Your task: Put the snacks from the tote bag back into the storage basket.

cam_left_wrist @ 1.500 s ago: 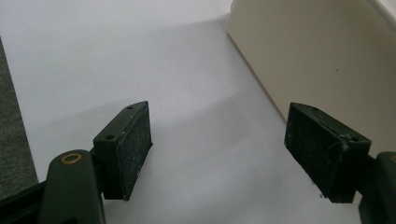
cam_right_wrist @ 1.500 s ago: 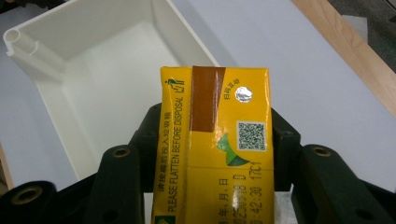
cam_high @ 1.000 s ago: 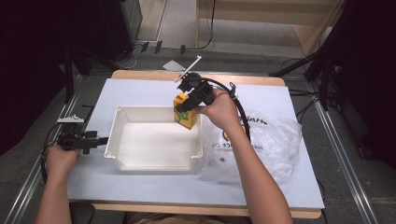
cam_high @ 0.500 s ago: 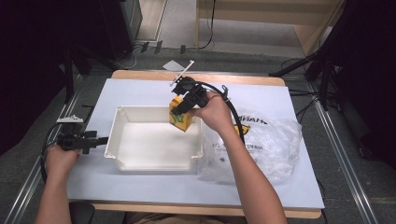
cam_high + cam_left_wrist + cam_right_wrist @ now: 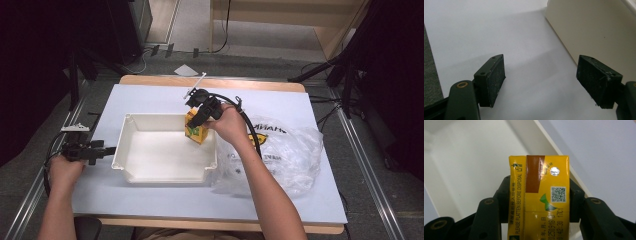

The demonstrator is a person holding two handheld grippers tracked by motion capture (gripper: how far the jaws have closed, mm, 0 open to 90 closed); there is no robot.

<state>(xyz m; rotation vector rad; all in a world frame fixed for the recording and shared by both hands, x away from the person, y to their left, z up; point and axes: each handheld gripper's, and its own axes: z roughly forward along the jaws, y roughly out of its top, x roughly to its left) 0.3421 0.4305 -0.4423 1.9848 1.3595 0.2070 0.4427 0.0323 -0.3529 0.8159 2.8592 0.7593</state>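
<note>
White table [image 5: 150, 102] holds a cream tub [image 5: 160, 172], plastic bag [image 5: 295, 150] just right of it. Right gripper [image 5: 196, 122] clamps a yellow juice carton [image 5: 196, 131] over the tub's far right corner. Left gripper [image 5: 107, 150] spread, empty, beside the tub's left wall. Likely step: placing carton; next calls for lowering, then releasing.
</note>
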